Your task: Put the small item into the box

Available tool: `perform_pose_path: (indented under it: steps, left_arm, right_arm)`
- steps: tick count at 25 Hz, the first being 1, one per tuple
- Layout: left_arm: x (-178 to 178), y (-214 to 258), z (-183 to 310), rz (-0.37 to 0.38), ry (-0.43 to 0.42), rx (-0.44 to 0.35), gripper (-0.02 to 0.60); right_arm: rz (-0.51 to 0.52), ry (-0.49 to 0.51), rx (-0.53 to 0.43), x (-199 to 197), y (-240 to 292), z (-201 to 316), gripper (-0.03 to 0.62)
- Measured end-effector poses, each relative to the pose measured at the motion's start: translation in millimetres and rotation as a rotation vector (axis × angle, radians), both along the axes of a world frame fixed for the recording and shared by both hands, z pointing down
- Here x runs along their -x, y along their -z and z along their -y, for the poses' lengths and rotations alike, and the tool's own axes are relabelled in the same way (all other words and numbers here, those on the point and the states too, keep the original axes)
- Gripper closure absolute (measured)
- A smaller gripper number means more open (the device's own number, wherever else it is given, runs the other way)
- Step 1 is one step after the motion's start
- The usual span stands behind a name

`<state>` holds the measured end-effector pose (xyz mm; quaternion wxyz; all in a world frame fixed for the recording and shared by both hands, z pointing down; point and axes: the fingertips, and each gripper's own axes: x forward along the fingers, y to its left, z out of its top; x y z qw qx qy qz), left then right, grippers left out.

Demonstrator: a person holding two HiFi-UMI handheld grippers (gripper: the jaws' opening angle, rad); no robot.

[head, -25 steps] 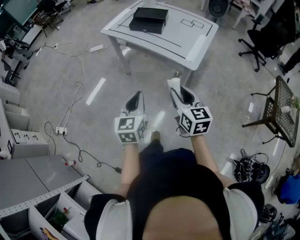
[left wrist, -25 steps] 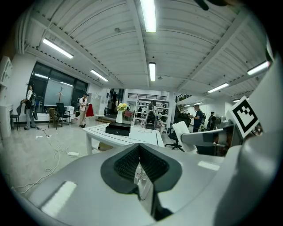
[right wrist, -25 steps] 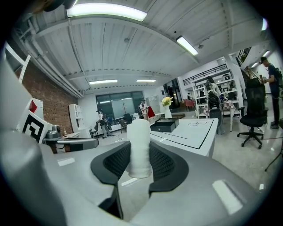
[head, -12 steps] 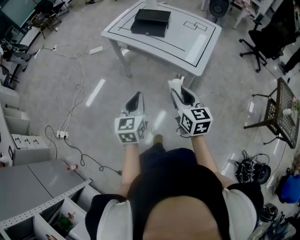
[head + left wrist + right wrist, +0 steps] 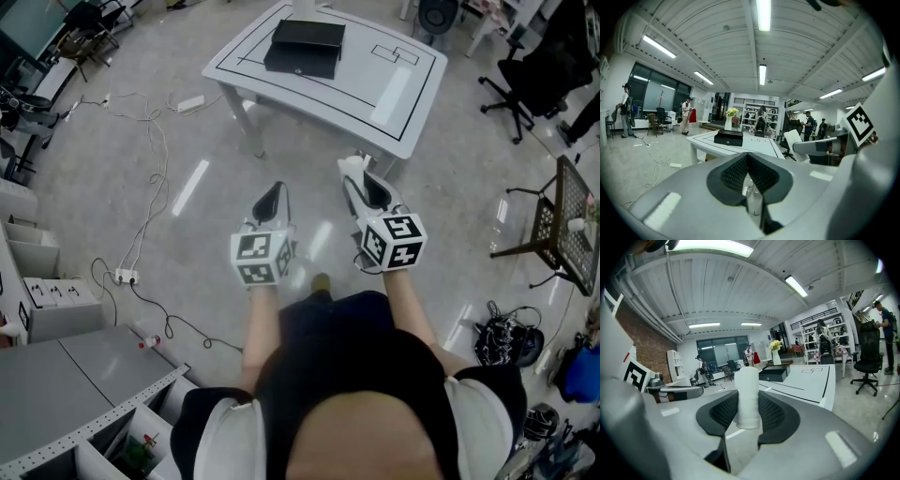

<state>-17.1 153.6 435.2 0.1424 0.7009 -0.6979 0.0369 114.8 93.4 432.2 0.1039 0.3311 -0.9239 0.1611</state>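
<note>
Ahead of you stands the one white rectangular table with black line markings [image 5: 394, 89], well apart from both tools, so there's ground to cover yet. At its far end sits the single flat black rectangular box [image 5: 305, 47], and it looks closed from here. Your two tools are held side by side, pointing at the table. The left gripper [image 5: 270, 199] has its jaws pressed together on nothing, kept free, I'd judge, for the lid. The right gripper [image 5: 359, 183] has its jaws partway apart, clamped on the one small white cylinder [image 5: 747, 394], upright between the pads, gripped firmly for carrying.
</note>
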Motion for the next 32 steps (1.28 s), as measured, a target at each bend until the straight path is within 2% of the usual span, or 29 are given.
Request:
perform_pose_path:
  steps: [20, 32]
  left_arm:
    - [16, -13, 3, -0.019, -0.013, 0.020, 0.572]
    - [12, -12, 18, -0.011, -0.038, 0.024, 0.572]
  right_arm:
    - [-0.008, 0.015, 0.043, 23, -13, -6, 0.461]
    - [-0.004, 0.003, 0.042, 20, -12, 7, 0.461]
